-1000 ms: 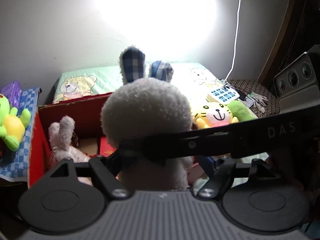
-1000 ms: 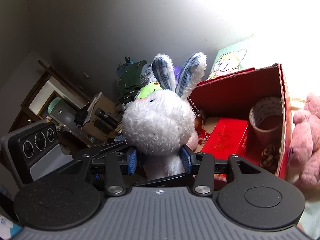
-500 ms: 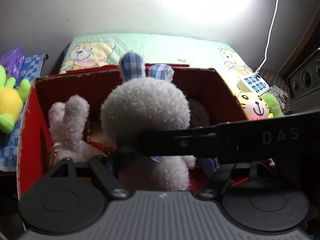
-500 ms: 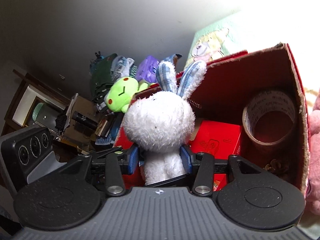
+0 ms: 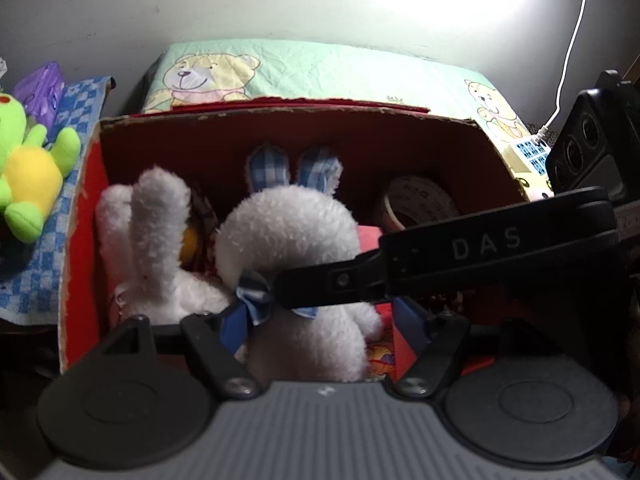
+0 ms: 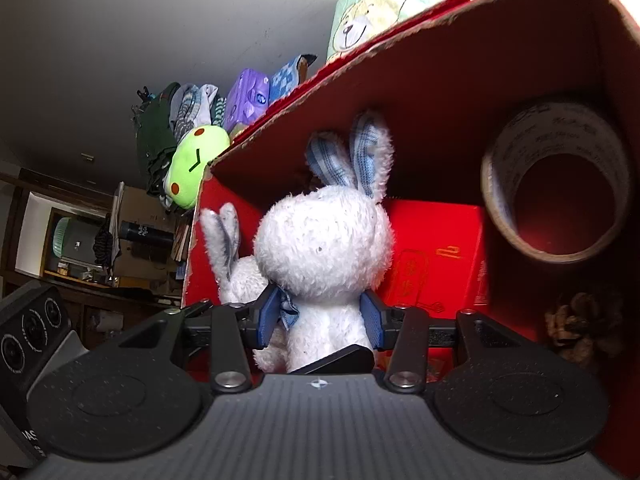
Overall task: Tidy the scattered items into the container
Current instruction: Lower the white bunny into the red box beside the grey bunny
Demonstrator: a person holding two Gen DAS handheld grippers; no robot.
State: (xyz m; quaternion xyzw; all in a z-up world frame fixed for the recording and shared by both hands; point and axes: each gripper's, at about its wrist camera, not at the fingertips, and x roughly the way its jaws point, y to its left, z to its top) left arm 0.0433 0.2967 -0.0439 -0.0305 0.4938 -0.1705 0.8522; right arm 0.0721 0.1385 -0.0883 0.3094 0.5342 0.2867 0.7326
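White rabbit [image 6: 324, 240] is being gripped at the neck by right gripper [image 6: 322, 318] inside red box [image 5: 280, 132]; left gripper [image 5: 320, 330] fingers, just closing, are partly hidden, grip unclear.

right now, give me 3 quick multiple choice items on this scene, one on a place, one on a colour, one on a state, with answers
1. Where is the tape roll?
A. on the blue checked cloth
B. inside the red box
C. on the bear blanket

2. What pattern lines the ears of the held white rabbit?
A. blue check
B. plain pink
C. green stripes

3. How does the right gripper stand?
A. wide open above the box
B. shut on nothing
C. shut on the rabbit

Answers: 1 B, the roll leans in the box's corner. 2 A, both ears show blue check fabric. 3 C, the blue pads press the rabbit's neck on both sides.
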